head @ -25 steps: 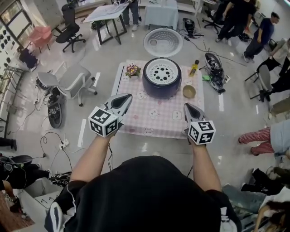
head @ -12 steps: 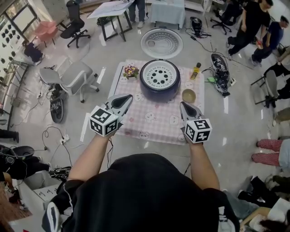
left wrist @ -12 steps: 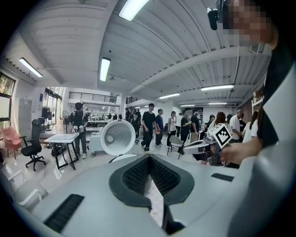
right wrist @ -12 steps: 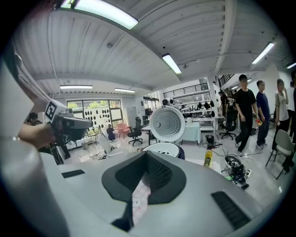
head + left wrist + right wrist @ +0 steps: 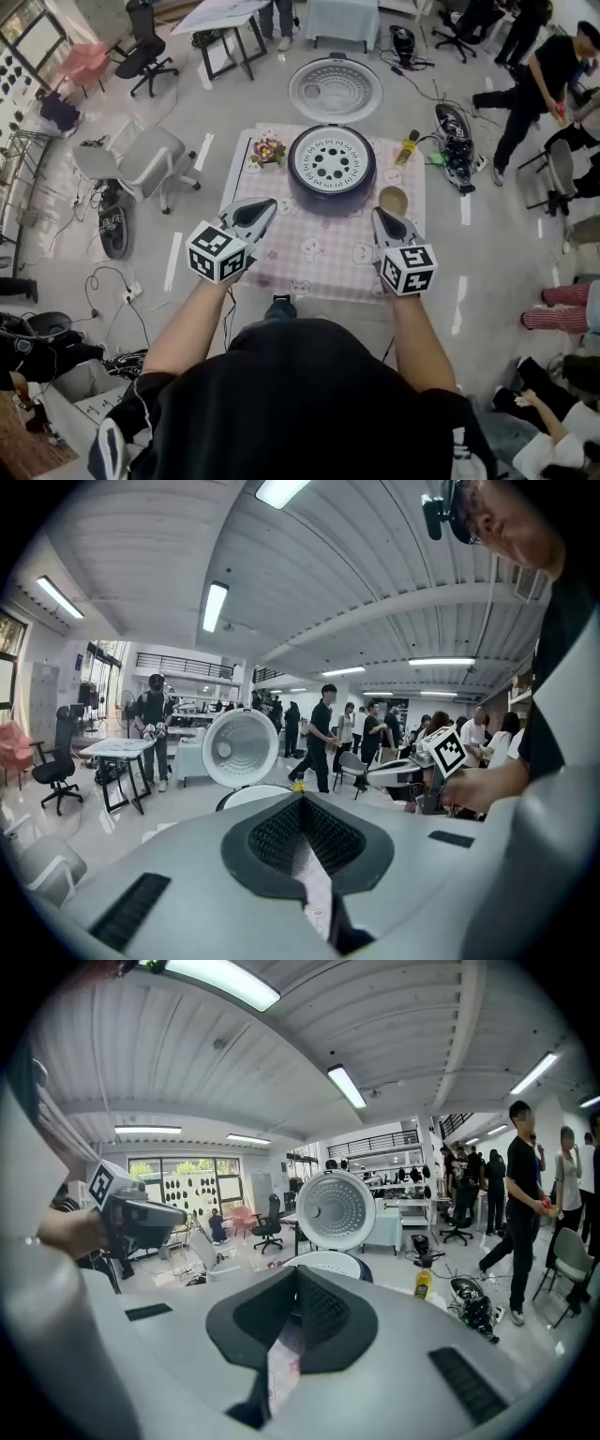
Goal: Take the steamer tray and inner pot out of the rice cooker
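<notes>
Both grippers have edged closer to the rice cooker since a second ago, and the person holding them has stepped up to the near edge of the table [image 5: 319, 267].

The left gripper [image 5: 270, 202] hovers above the pink checked cloth with its fingers clenched together on nothing. A small bunch of flowers [image 5: 269, 150] sits beyond its tips. Just ahead of those tips and to their right stands the rice cooker [image 5: 305, 187], its lid [image 5: 335, 89] thrown back on the far side. The white, perforated steamer tray [image 5: 330, 159] lies in the cooker's mouth and covers whatever is beneath it.

The right gripper [image 5: 379, 215] is likewise clenched shut and empty, with the cooker ahead and to the left of its fingers. A bowl [image 5: 392, 199] lies just past its tips and a yellow bottle [image 5: 407, 145] stands further on.
</notes>
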Motion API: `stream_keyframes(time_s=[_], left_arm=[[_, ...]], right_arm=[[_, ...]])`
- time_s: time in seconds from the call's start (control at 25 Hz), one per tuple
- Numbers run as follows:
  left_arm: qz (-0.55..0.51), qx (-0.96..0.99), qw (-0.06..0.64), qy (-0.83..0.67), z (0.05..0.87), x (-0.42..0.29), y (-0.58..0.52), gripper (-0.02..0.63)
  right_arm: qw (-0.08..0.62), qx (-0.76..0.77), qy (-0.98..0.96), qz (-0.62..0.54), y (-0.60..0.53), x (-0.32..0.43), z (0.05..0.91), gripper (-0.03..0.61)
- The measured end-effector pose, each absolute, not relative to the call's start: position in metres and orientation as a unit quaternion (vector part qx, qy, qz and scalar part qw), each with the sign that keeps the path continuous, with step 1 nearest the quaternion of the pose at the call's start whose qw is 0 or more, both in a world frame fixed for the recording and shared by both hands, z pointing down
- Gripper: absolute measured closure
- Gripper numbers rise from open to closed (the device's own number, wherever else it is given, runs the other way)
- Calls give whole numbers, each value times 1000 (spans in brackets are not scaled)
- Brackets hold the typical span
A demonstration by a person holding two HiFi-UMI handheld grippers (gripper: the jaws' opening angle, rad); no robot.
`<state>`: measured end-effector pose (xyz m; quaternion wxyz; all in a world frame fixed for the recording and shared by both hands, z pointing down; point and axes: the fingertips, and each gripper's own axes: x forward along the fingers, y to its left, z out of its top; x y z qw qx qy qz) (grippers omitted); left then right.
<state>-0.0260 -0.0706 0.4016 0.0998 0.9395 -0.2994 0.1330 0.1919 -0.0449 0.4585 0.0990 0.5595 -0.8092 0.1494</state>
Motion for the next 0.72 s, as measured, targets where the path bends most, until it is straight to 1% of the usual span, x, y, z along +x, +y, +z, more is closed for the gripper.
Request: stream_keyframes(time_s=[0.44,0.72], left_arm=[[117,952,122,-255,417,-55,-157,592],[113,961,127,-219,420,-70,-191,592]], right_arm=[[127,596,-780,144,-102,167,456,571],[140,618,-760,144,-130,145,453,571]])
